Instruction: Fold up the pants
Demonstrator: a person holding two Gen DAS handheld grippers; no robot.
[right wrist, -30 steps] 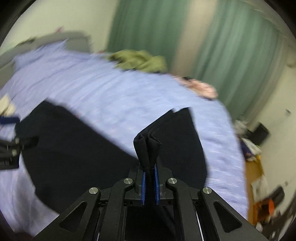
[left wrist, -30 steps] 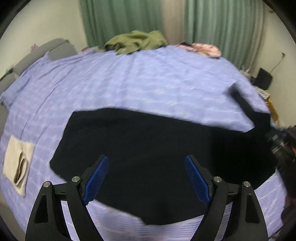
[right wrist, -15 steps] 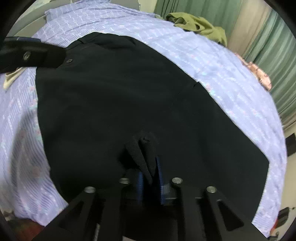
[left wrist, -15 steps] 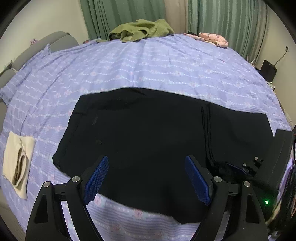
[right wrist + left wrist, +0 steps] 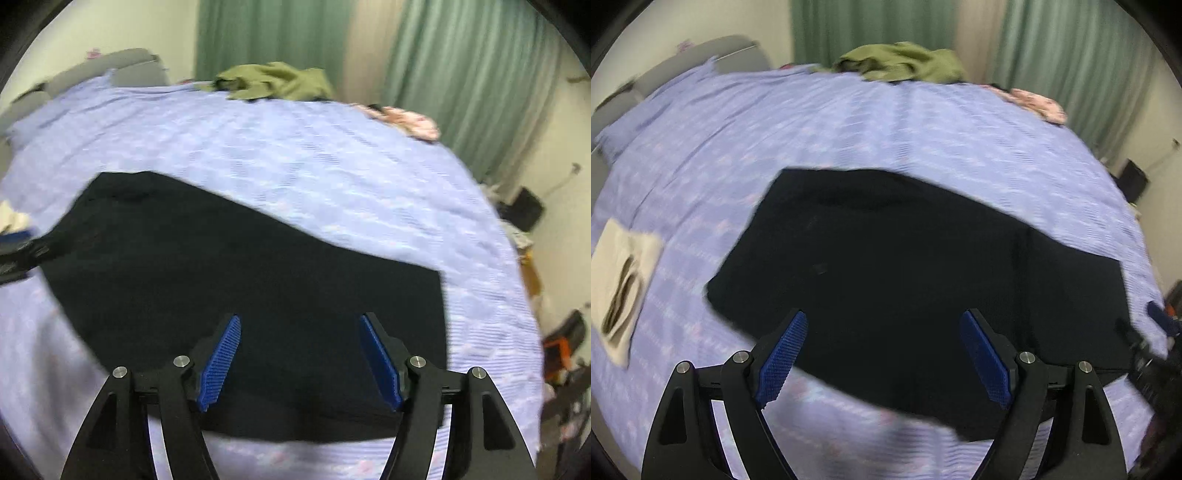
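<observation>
The black pants lie flat on the lilac bedspread, folded into a broad dark slab that fills the near middle of the bed. From the left wrist view its left end is angled and its right end runs out squared toward the bed's right edge; a faint vertical line crosses the cloth right of centre. The picture is blurred, so finer seams cannot be made out.

The left gripper hangs over the near edge of the pants with its jaws wide apart; the blue pads hold nothing and only cloth and bedspread show between them. Whether the tips touch the fabric I cannot tell.

The right gripper is above the near right part of the pants. Its jaws have just been opening and now stand well apart, with nothing pinched; the pants lie flat beneath the gap between its pads.

In the right wrist view a dark part of the left gripper shows at the left edge by the pants' end; in the left wrist view a blurred part of the right gripper shows at the far right.

A cream cloth with a dark mark on it lies on the bedspread left of the pants, apart from them. At the far side are an olive heap and a pink garment, with green curtains behind
</observation>
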